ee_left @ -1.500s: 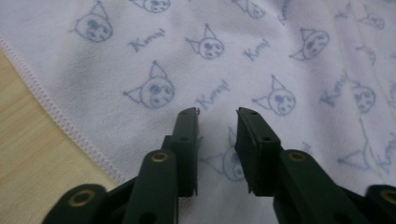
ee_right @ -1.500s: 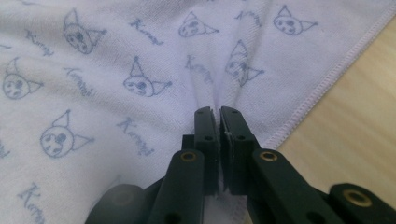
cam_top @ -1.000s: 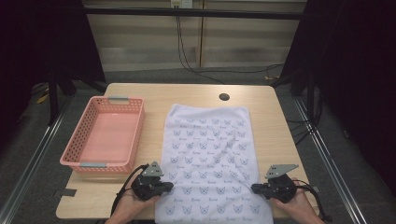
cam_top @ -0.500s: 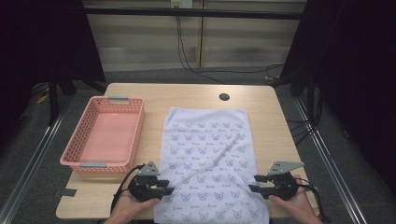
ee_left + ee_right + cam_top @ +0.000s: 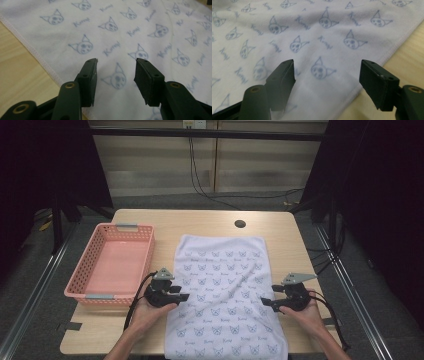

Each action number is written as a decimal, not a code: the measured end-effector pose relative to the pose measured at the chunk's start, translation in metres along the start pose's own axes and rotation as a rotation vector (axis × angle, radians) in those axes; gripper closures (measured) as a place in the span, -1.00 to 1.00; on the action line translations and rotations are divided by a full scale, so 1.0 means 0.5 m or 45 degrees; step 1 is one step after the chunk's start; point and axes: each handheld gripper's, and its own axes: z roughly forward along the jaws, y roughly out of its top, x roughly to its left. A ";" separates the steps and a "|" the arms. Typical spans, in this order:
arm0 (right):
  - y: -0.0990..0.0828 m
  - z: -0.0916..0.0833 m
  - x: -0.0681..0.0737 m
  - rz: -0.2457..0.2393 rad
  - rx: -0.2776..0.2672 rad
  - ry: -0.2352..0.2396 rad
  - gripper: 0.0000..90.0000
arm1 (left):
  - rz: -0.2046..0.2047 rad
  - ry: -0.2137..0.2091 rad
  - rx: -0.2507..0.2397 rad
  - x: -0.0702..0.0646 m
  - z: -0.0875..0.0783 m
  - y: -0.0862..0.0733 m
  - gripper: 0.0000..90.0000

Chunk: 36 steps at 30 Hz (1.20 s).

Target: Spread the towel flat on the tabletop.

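Wooden table, pink basket beside towel, nothing blocking

The towel runs off the bottom edge of the high view, its near hem unseen; both forearms are cut off there too.

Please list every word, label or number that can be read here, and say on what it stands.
"Kuromi", as best it reads: a pale blue script word repeated between cat-like faces all over the white towel; the letters are soft, so the spelling is uncertain.
The pink basket and the table show no readable text.
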 end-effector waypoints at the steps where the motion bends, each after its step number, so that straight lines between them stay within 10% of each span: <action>1: 0.007 0.009 -0.006 0.010 -0.001 0.006 -0.36 | 0.004 0.008 0.015 0.005 0.005 0.004 0.15; 12: 0.051 0.098 -0.042 -0.025 0.024 -0.108 -0.17 | -0.041 0.096 -0.013 0.049 0.041 0.023 0.13; 17: 0.047 0.081 -0.034 -0.049 0.066 -0.104 0.51 | 0.060 0.220 -0.011 0.028 0.042 0.014 0.39; 22: 0.023 0.050 -0.025 -0.026 0.093 -0.076 0.89 | 0.001 0.028 -0.032 0.028 0.035 -0.002 0.91; 36: -0.065 -0.045 0.066 -0.051 0.166 0.122 0.90 | 0.109 -0.115 0.115 -0.076 -0.029 -0.073 0.93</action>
